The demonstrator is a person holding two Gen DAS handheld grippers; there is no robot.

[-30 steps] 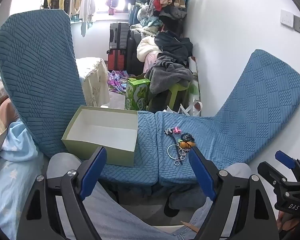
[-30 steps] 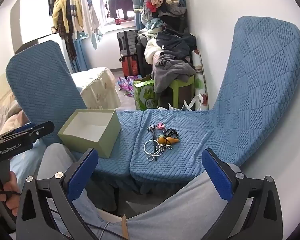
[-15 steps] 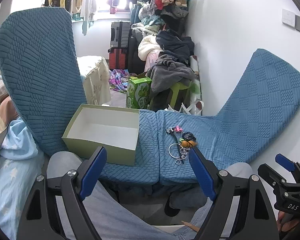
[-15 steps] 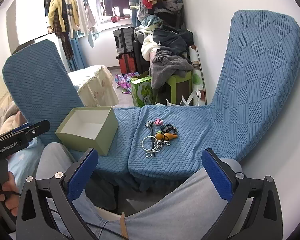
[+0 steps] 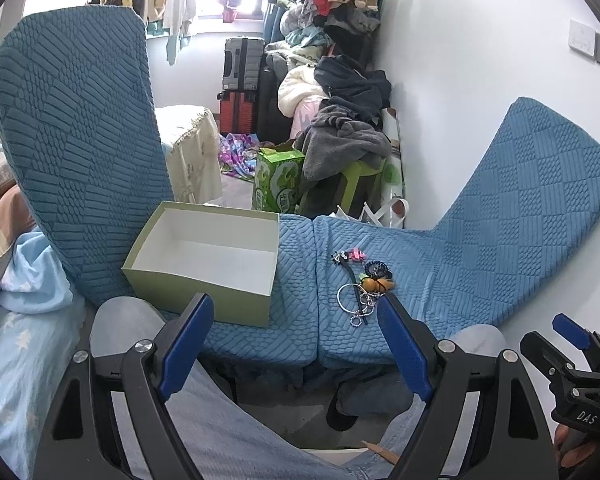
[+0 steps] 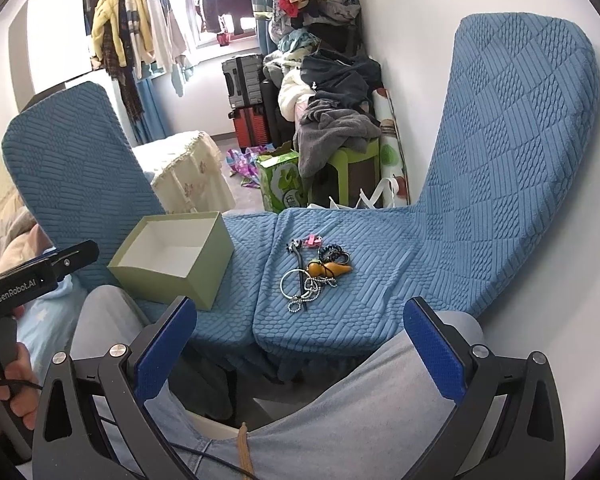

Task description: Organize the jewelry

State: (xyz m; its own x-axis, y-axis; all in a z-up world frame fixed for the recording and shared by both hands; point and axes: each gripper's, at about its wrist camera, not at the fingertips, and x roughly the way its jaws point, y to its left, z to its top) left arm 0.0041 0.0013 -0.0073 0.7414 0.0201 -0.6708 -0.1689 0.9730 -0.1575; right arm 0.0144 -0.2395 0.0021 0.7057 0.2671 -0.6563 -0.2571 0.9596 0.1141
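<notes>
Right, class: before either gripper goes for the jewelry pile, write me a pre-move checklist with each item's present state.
1. Green box open and showing nothing inside: ok.
2. Jewelry pile in plain sight on the blue cushion, not in the box: ok.
3. Left gripper open and holding nothing: ok.
4. Right gripper open and holding nothing: ok.
5. Pieces lying separate enough to lift one alone: not ok, the ring, bead chain and orange charm overlap.
6. Whether they are linked together: cannot tell.
</notes>
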